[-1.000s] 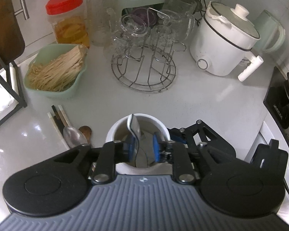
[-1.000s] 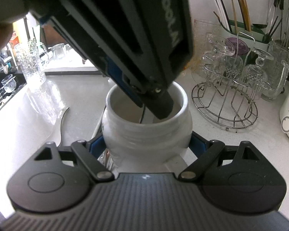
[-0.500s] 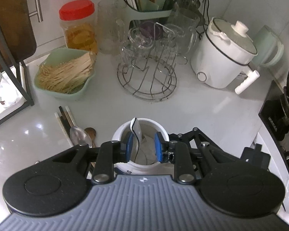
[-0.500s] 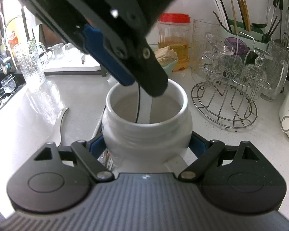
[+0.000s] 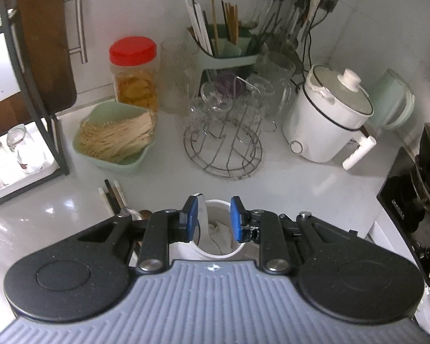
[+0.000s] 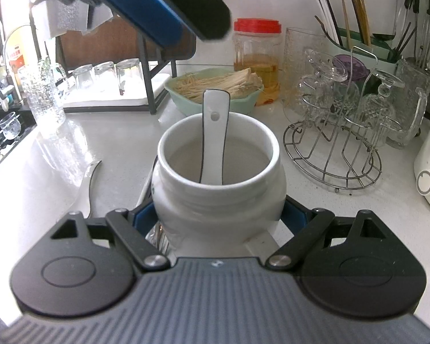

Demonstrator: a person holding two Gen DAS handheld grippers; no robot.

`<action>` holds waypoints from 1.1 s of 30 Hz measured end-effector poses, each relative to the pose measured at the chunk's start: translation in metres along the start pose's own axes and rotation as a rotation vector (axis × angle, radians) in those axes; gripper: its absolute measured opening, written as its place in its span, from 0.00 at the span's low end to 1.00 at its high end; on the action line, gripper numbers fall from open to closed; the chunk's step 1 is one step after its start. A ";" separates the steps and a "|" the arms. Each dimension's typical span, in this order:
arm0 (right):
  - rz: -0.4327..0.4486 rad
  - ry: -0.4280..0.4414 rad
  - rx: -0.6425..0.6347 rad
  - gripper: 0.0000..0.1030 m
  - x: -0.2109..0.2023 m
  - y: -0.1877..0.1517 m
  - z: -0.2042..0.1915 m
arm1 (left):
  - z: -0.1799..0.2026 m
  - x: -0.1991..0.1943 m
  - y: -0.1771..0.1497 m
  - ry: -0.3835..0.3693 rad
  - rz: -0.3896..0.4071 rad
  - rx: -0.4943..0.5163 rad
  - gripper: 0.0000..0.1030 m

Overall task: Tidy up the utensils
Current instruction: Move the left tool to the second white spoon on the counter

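My right gripper (image 6: 219,215) is shut on a white ceramic jar (image 6: 219,200) standing on the counter. A white ceramic spoon (image 6: 215,132) stands inside it, handle up, leaning on the far rim. My left gripper (image 5: 214,209) hovers above the jar (image 5: 215,253), open, with nothing between its blue pads; the spoon handle (image 5: 201,215) shows beside its left pad. One of its fingers (image 6: 163,14) crosses the top of the right wrist view, apart from the spoon. Chopsticks (image 5: 111,197), a metal spoon (image 5: 127,212) and another white spoon (image 6: 86,183) lie on the counter left of the jar.
Behind the jar stand a green bowl of pale sticks (image 5: 117,140), a wire rack of glasses (image 5: 223,143), a red-lidded jar (image 5: 134,74), a green utensil holder (image 5: 226,51) and a white cooker (image 5: 326,117). A black stove (image 5: 410,189) is at the right, a shelf with glasses (image 5: 20,143) at the left.
My left gripper has risen out of the jar, and the white spoon stays standing in it. The right gripper and the jar have not moved.
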State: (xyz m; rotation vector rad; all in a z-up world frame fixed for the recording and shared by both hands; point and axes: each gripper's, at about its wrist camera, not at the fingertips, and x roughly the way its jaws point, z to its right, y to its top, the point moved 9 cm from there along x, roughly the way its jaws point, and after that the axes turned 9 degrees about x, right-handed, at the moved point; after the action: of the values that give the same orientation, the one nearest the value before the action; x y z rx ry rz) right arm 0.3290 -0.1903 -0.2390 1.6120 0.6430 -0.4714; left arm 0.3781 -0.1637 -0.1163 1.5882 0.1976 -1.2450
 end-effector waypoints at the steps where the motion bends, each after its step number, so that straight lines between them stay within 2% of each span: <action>1: -0.001 -0.001 0.001 0.88 0.000 0.000 0.000 | -0.002 -0.002 0.000 0.002 0.003 -0.006 0.28; 17: -0.018 -0.022 0.013 0.88 0.001 0.000 0.000 | -0.045 -0.026 -0.024 0.053 0.048 -0.121 0.29; 19: -0.021 -0.023 0.017 0.88 0.000 0.000 0.000 | -0.050 -0.024 -0.030 0.062 0.038 -0.134 0.38; 23: -0.024 -0.029 0.020 0.88 -0.003 -0.003 0.000 | -0.064 -0.017 -0.046 0.099 0.021 -0.151 0.44; 33: -0.050 -0.048 0.032 0.88 -0.007 -0.006 0.000 | -0.118 0.014 -0.109 0.178 -0.077 -0.296 0.45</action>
State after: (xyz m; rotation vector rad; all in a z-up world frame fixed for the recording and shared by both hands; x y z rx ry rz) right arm 0.3198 -0.1910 -0.2390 1.6126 0.6442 -0.5582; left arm 0.3837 -0.0307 -0.2065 1.4419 0.5368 -1.0755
